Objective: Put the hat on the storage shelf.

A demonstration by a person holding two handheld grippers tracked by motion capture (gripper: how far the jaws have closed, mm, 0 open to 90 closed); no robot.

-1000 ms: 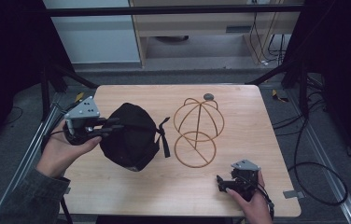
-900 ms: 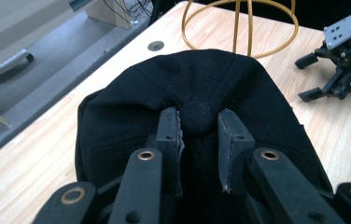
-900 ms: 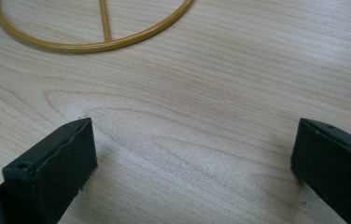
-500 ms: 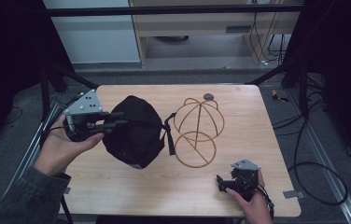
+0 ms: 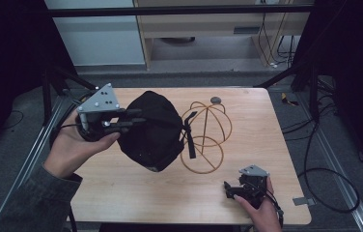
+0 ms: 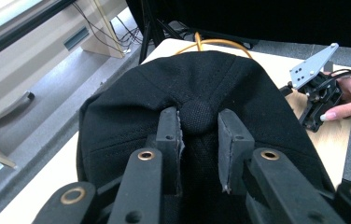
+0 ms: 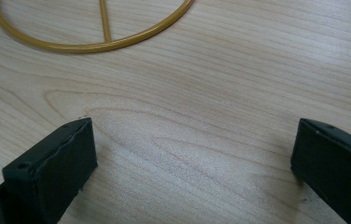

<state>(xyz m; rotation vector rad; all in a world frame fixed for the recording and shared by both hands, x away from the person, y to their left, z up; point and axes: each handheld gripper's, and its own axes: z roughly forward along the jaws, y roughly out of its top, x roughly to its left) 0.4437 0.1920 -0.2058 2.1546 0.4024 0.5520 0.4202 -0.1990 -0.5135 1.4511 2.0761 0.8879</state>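
Bare table (image 5: 121, 193) near edge, wire stand (image 5: 206, 137) mid-table, cap (image 5: 153, 130) beside it

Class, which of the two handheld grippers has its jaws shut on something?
The left gripper, clamping the black fabric cap by its top button; the right gripper rests open.

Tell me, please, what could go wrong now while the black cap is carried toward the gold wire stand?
1. The left gripper pinches the black fabric cap only at its small top button; it might slip out.
2. The cap's dangling strap could snag on the dome-shaped gold wire stand.
3. The light stand may slide; the right gripper rests open, apart from it.
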